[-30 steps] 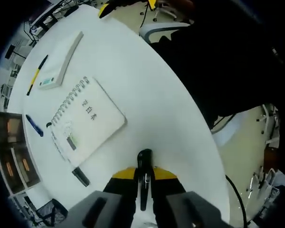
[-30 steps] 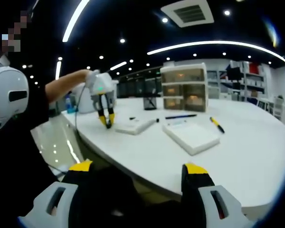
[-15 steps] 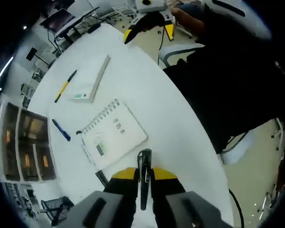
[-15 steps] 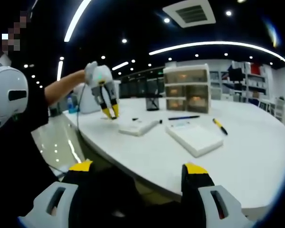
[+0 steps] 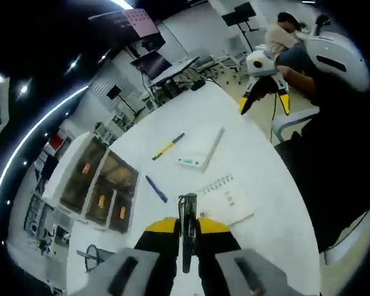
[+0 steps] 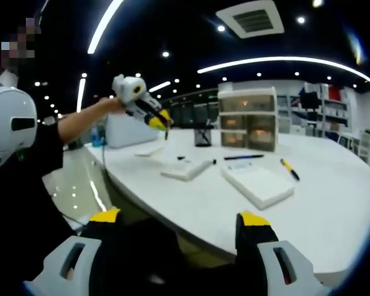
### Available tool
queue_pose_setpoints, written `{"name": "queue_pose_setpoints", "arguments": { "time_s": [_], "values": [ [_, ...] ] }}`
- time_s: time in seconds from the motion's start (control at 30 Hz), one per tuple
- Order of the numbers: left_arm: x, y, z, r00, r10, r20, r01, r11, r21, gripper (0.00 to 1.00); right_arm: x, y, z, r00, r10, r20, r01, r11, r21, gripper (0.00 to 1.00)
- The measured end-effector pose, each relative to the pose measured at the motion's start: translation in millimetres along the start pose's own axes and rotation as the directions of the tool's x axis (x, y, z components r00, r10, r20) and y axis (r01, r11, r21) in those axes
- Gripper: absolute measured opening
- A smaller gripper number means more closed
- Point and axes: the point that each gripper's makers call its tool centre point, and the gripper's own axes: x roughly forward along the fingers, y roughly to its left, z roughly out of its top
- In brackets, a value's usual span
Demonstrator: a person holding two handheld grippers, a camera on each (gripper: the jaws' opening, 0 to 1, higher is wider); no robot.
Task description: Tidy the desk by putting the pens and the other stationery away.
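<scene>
— Starting with the pen: where was it seen?

— A black pen (image 5: pixel 186 229) was seen clamped between the yellow-tipped jaws of the left gripper (image 5: pixel 186 227) in the left gripper view, its clip end sticking up past the tips, lifted clear of the white desk (image 5: pixel 259 154). In the right gripper view the same gripper (image 6: pixel 162 121) was seen held up in the air by a raised hand, above the desk's far side.

— And what else of the stationery was left out?

— A spiral notebook (image 5: pixel 228 200) was seen lying flat just beyond the jaws. A blue pen (image 5: pixel 155 189) was seen beside it, towards the drawers, and a closed white book (image 5: pixel 201 149) lay farther off, with a yellow-and-black pen (image 5: pixel 168 147) just beside that. In the right gripper view the book (image 6: pixel 260 185), the notebook (image 6: pixel 186 169), the blue pen (image 6: pixel 242 157) and the yellow pen (image 6: pixel 289 169) were spread over the desk (image 6: pixel 333 209), well apart from one another.

— Where could things be stored?

— A translucent drawer unit (image 5: pixel 95 182) was seen standing on the desk near the blue pen; in the right gripper view it (image 6: pixel 248 118) stood at the back, with a black mesh pen cup (image 6: pixel 203 136) just beside it.

— And the right gripper?

— The right gripper (image 6: pixel 177 223) was seen with its jaws spread wide and nothing between them, held low off the desk's near edge. It (image 5: pixel 263 83) was also visible in the left gripper view, beyond the desk's edge.
</scene>
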Motion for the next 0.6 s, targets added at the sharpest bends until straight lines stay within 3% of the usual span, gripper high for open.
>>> {"name": "queue_pose_setpoints", "arguments": {
  "time_s": [0.1,0.17,0.23,0.27,0.3,0.4,0.43,0.47,0.5,0.6],
  "values": [
    [-10.4,21.6,7.8,0.989,0.111,0.101,-0.100,0.989,-0.110,0.11,-0.3,0.7,1.4,1.000,0.000,0.002,0.000,1.000,-0.003,0.70],
    [-17.0,33.0,8.6,0.976,0.170,0.136,-0.144,0.972,-0.187,0.11,-0.3,1.2,2.1,1.000,0.000,0.003,0.000,1.000,-0.004,0.70],
    [-24.2,45.7,12.0,0.954,0.239,0.179,-0.187,0.946,-0.266,0.11,-0.1,1.9,2.6,1.000,0.002,0.004,-0.002,1.000,-0.005,0.70],
    [-25.2,46.7,12.7,0.952,0.244,0.186,-0.188,0.943,-0.274,0.11,0.1,2.2,2.7,1.000,0.003,0.004,-0.003,1.000,-0.005,0.70],
    [-30.2,53.6,16.1,0.935,0.280,0.216,-0.207,0.929,-0.308,0.11,0.5,2.8,2.8,1.000,0.004,0.004,-0.004,1.000,-0.005,0.70],
    [-38.2,70.0,16.5,0.907,0.334,0.258,-0.210,0.888,-0.409,0.11,1.0,3.8,3.2,1.000,0.007,0.005,-0.007,1.000,-0.007,0.70],
    [-42.3,80.7,14.2,0.889,0.376,0.262,-0.235,0.865,-0.443,0.11,1.0,3.8,3.4,1.000,0.007,0.006,-0.007,1.000,-0.007,0.70],
    [-44.0,86.6,9.8,0.882,0.400,0.248,-0.248,0.843,-0.477,0.11,0.9,3.7,3.4,1.000,0.006,0.006,-0.006,1.000,-0.006,0.70],
    [-44.4,90.6,7.5,0.878,0.409,0.247,-0.249,0.833,-0.495,0.11,0.9,3.7,3.4,1.000,0.007,0.006,-0.007,1.000,-0.007,0.70],
    [-48.5,102.6,4.2,0.845,0.458,0.277,-0.227,0.775,-0.590,0.11,0.7,4.0,3.7,1.000,0.007,0.008,-0.007,1.000,-0.006,0.70]
  ]
}}
